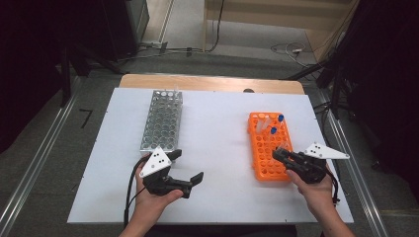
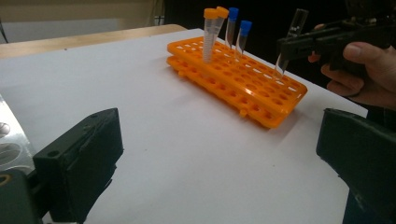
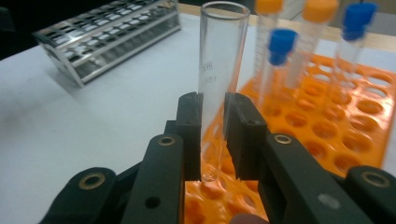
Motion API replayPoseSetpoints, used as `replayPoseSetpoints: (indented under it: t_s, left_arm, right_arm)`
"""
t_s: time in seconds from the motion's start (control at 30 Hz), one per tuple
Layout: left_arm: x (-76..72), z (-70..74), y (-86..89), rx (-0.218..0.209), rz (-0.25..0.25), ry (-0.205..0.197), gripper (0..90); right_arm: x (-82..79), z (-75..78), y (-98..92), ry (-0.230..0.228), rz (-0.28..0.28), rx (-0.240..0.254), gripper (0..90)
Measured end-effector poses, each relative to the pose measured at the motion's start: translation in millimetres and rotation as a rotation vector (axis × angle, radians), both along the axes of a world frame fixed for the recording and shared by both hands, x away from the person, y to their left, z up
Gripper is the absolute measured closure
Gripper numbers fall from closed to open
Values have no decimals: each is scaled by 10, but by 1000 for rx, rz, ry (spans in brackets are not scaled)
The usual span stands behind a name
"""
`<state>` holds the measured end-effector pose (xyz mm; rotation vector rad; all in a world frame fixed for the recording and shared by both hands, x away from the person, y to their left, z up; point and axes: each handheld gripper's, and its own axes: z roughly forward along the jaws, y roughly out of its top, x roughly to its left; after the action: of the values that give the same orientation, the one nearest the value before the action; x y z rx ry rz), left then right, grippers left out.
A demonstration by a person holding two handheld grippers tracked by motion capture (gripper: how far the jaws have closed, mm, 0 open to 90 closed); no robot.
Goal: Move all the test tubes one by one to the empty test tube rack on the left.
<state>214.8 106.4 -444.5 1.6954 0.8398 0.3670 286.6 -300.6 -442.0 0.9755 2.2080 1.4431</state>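
My right gripper [image 3: 214, 135] is shut on a clear, uncapped glass tube [image 3: 219, 70], held upright with its round bottom just over the holes of the orange rack [image 3: 327, 135]. In the high view the right gripper [image 1: 277, 154] hovers at the near right corner of the orange rack [image 1: 264, 158]. The left gripper view shows the held tube [image 2: 290, 39] tilted slightly above the rack's end. Two orange-capped tubes [image 2: 211, 35] and two blue-capped tubes [image 2: 243, 35] stand at the rack's far end. My left gripper [image 1: 188, 165] rests open on the white table, nothing between its jaws.
A metal tube rack [image 1: 162, 121] stands at the left back of the white table top [image 1: 217, 123], with a clear tube or two at its far end. Bare table lies between the two racks. The table's near edge runs just in front of both hands.
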Motion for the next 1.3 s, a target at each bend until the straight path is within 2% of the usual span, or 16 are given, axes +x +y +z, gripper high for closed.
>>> replayPoseSetpoints:
  t_s: [0.27,0.53,0.6,0.8,1.0,1.17,1.3]
  left_arm:
    - [21,30,-99,-9,-38,-6,26]
    - [26,46,-182,-21,-76,-8,50]
    - [31,50,-209,-28,-96,-7,71]
    - [34,53,-303,-46,-164,-4,202]
    - [22,59,-412,-37,-180,-10,367]
    - [28,58,-482,-38,-212,-4,496]
    - [37,49,-519,-42,-232,4,565]
  right_arm:
    - [-6,114,339,-5,94,18,740]
    - [-100,63,659,10,188,32,741]
    - [-138,41,731,13,215,21,740]
    - [-232,-61,921,37,277,-1,741]
    - [-318,-117,1072,43,326,-20,741]
    - [-390,-119,1176,40,364,-26,741]
    - [-440,-120,1232,45,386,-29,741]
